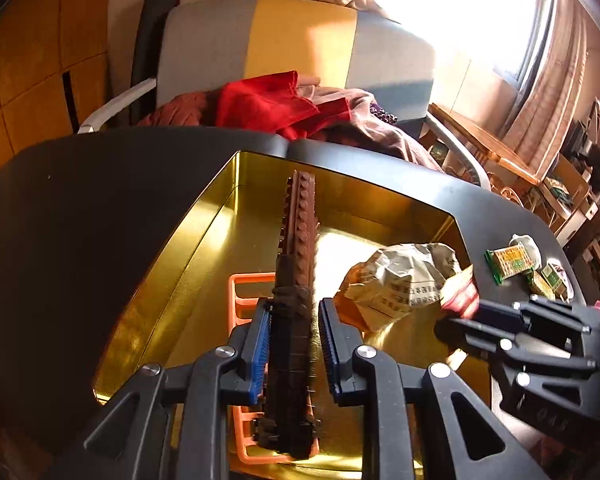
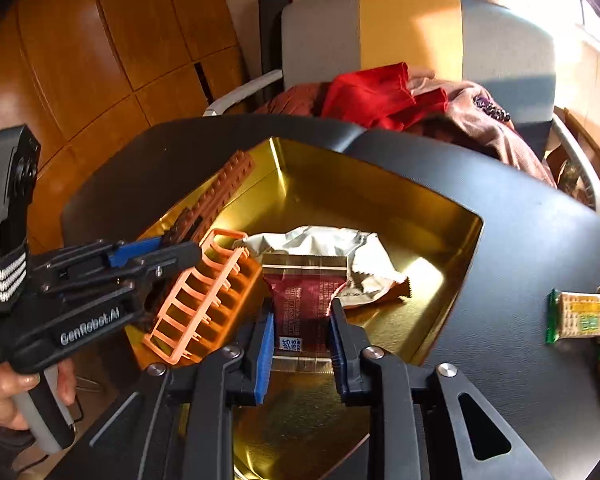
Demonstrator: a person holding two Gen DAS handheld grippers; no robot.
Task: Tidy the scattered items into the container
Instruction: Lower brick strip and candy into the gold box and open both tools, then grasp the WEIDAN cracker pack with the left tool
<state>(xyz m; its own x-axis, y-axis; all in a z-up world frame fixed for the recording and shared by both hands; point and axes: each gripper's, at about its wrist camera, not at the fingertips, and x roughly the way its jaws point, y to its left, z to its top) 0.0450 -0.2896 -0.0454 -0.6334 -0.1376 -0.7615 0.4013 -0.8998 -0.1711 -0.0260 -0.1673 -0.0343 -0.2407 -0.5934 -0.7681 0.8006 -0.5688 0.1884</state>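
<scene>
A gold tin (image 1: 204, 240) (image 2: 440, 216) sits on the black table. My left gripper (image 1: 294, 344) (image 2: 156, 252) is over the tin with a brown studded brick strip (image 1: 300, 236) (image 2: 224, 188) between its jaws; a gap shows on the right side. An orange plastic rack (image 1: 244, 292) (image 2: 204, 300) lies in the tin below it. My right gripper (image 2: 302, 332) (image 1: 460, 312) is shut on a dark red snack packet (image 2: 306, 300) (image 1: 460, 292), held over the tin. A crumpled silver wrapper (image 1: 400, 276) (image 2: 340, 244) lies in the tin.
Green cracker packets (image 1: 512, 260) (image 2: 580, 316) lie on the black table (image 1: 80, 220) (image 2: 520, 260) to the right of the tin. Behind the table stands a chair (image 1: 260, 40) piled with red and brown clothes (image 1: 276, 104). Wooden shelves are at far right.
</scene>
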